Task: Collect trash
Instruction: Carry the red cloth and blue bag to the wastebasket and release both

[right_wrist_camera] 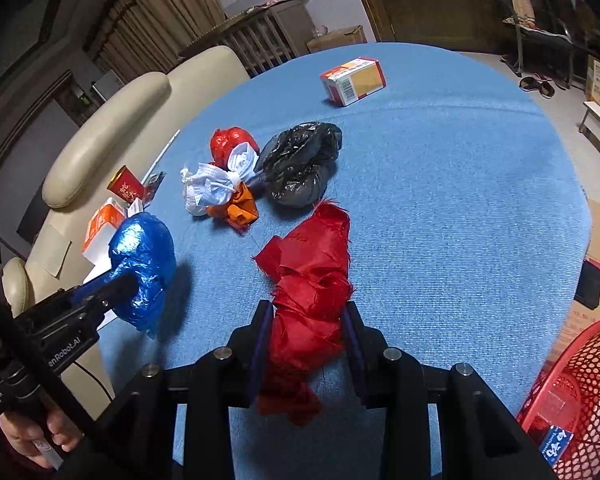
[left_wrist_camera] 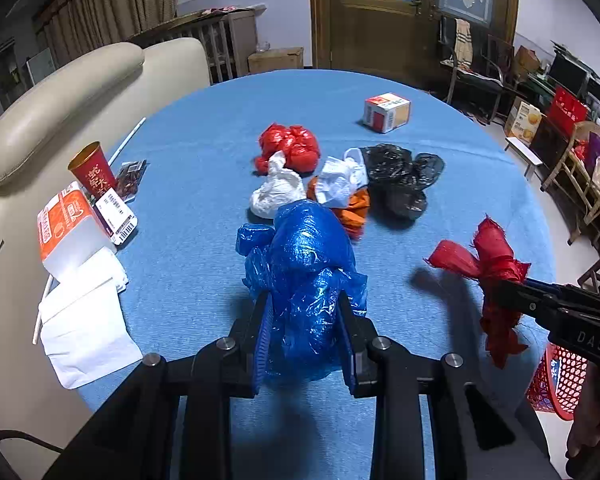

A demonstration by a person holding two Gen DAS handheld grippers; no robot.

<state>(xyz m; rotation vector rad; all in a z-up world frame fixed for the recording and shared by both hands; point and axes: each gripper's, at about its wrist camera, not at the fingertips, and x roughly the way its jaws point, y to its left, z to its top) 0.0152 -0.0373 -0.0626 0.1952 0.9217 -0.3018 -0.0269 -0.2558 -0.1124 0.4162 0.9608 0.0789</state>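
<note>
— On the left edge of the blue cloth surface (left_wrist_camera: pixel 204 128), what sits there?

— A red paper cup (left_wrist_camera: pixel 92 172) and an orange-and-white carton (left_wrist_camera: pixel 66 224). Next, the left gripper (left_wrist_camera: pixel 304 308) has its jaws clamped on a crumpled blue plastic bag (left_wrist_camera: pixel 308 264), lifted off the cloth.

— Beyond it?

— Red, white, orange and black bagged trash (left_wrist_camera: pixel 400 180) lies clustered mid-surface.

— And rightward?

— The right gripper (right_wrist_camera: pixel 308 320), jaws pinching a frayed red mesh bag (right_wrist_camera: pixel 312 276), with a red perforated plastic basket (right_wrist_camera: pixel 588 392) at the far right.
</note>
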